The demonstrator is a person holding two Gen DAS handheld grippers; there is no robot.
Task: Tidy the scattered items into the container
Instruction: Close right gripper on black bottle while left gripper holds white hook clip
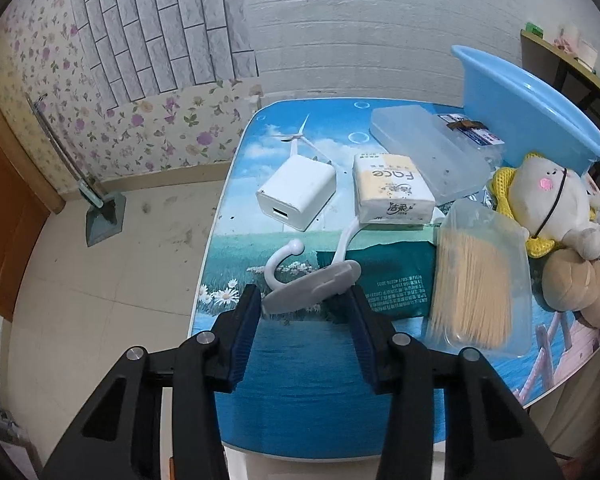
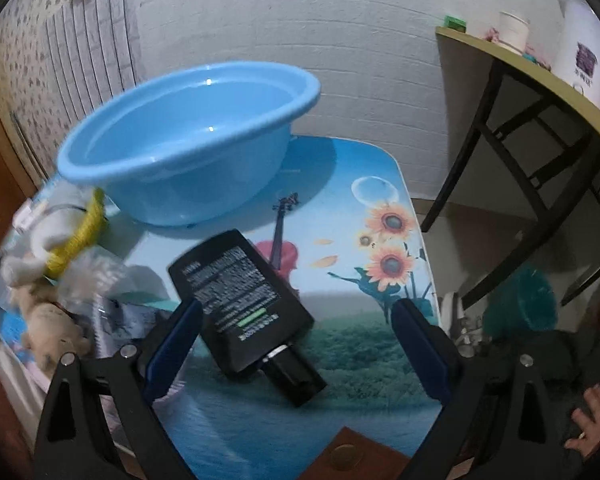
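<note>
- My left gripper [image 1: 302,300] has its blue pads pinched on the flat grey base plate of the white hook [image 1: 312,286], one pad at each end of the plate; the jaws stand narrow and the hook is held.
- The hook's curved arm runs up and away from my fingers toward the tissue pack [image 1: 392,190] and the white charger [image 1: 296,192], so the plate's long axis lies across the jaws, which suits the grip.
- The blue basin [image 1: 540,120] sits at the far right of the table [image 1: 300,400] in the left view, well apart from the hook, beyond the clear lidded box [image 1: 428,152], the toothpick tub [image 1: 480,280] and the plush toy [image 1: 552,208].
- I judge the carry must go up and rightward over that clutter before I let go.
- My right gripper [image 2: 296,344] stands wide, touching nothing; the black bottle [image 2: 240,304] lies flat between its fingers.
- The bottle's long axis runs diagonally, cap nearest me at lower right, body pointing up-left toward the basin [image 2: 188,140], which lies just beyond it.
- The right hand is far nearer the basin, so I judge the bottle a short trip once I close across its narrow width.
</note>
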